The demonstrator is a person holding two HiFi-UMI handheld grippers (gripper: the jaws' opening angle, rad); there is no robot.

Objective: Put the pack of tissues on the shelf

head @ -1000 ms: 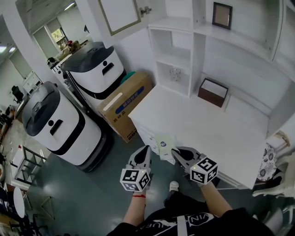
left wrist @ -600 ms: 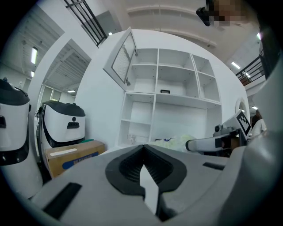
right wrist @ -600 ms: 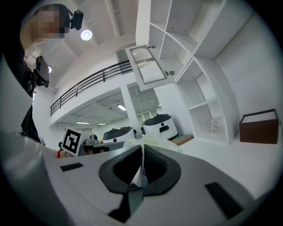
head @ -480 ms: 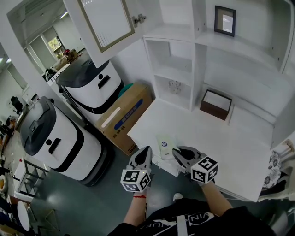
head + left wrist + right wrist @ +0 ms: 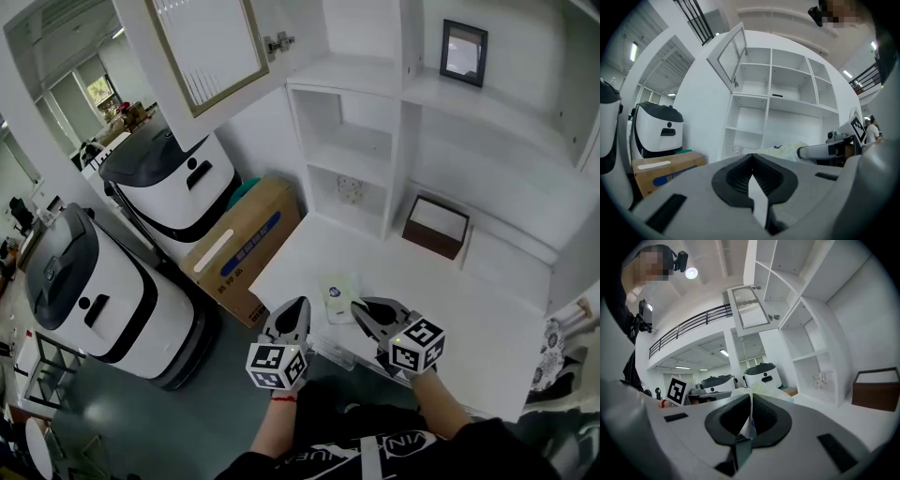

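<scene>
The pack of tissues (image 5: 337, 294), pale green-white with a blue mark, hangs just over the front left part of the white table (image 5: 450, 281). My right gripper (image 5: 359, 312) is shut on the pack's near edge; in the right gripper view a thin strip of wrapper sits between the jaws of this gripper (image 5: 751, 404), with the pack (image 5: 759, 389) bulging beyond them. My left gripper (image 5: 298, 307) is shut and holds nothing, just left of the pack. In the left gripper view the pack (image 5: 785, 150) lies past that gripper (image 5: 751, 164). The white shelf unit (image 5: 352, 155) stands behind the table.
A brown open box (image 5: 436, 225) sits at the table's back. A small glass object (image 5: 349, 187) stands in the lowest shelf bay and a picture frame (image 5: 463, 52) higher up. An open cabinet door (image 5: 206, 47) juts out above. A cardboard box (image 5: 234, 248) and two white machines (image 5: 178, 192) stand at left.
Both grippers and the pack have moved forward, from the table's front corner to over the tabletop, nearer the shelf. The right gripper stays shut on the pack.
</scene>
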